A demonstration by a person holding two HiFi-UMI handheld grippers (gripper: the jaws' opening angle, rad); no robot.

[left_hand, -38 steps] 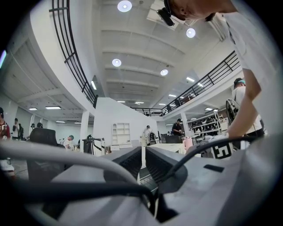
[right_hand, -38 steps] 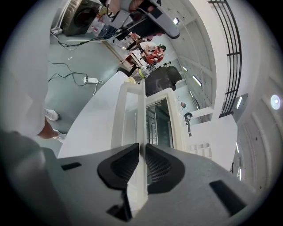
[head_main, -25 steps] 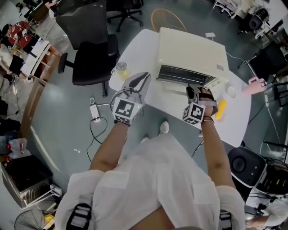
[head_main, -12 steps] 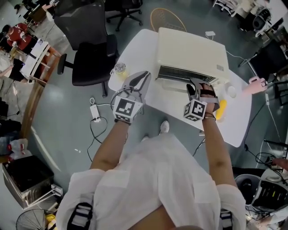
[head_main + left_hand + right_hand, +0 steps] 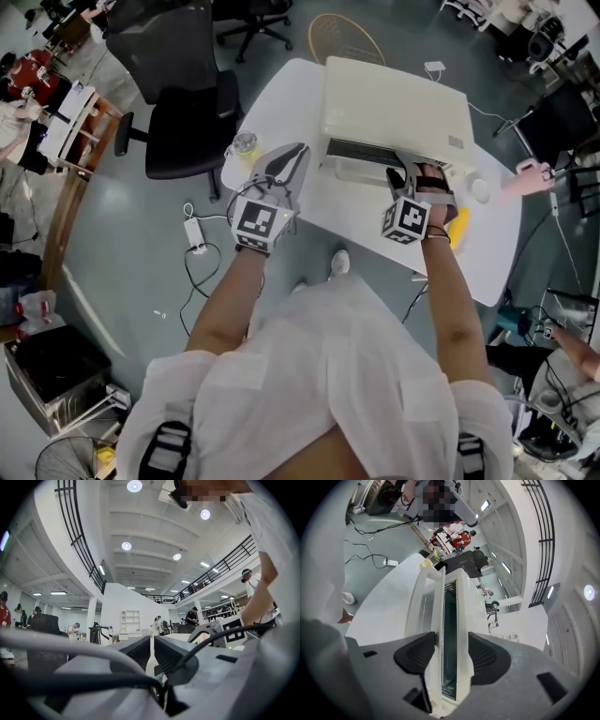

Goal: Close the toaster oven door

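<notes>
A cream toaster oven point(image 5: 394, 108) stands on the white table point(image 5: 337, 211), its door point(image 5: 370, 161) swung up almost against the front. My right gripper point(image 5: 410, 174) is at the door's right end. In the right gripper view its jaws have just been opening and stand wide either side of the door's edge point(image 5: 435, 620) and the oven's front point(image 5: 462, 620), with a narrow dark gap between those two. That right gripper point(image 5: 447, 656) is open. My left gripper point(image 5: 292, 159) hovers left of the oven, holding nothing; it point(image 5: 151, 651) is shut.
A jar with a yellow lid point(image 5: 245, 145) stands at the table's left corner. A yellow object point(image 5: 457, 228) and a white round thing point(image 5: 480, 190) lie right of the oven. A black chair point(image 5: 178, 103) stands left of the table; a power strip point(image 5: 197, 232) lies on the floor.
My right gripper has moved up toward the oven, and the door has swung up with it, closer to the oven's front. The left gripper has stayed put.
</notes>
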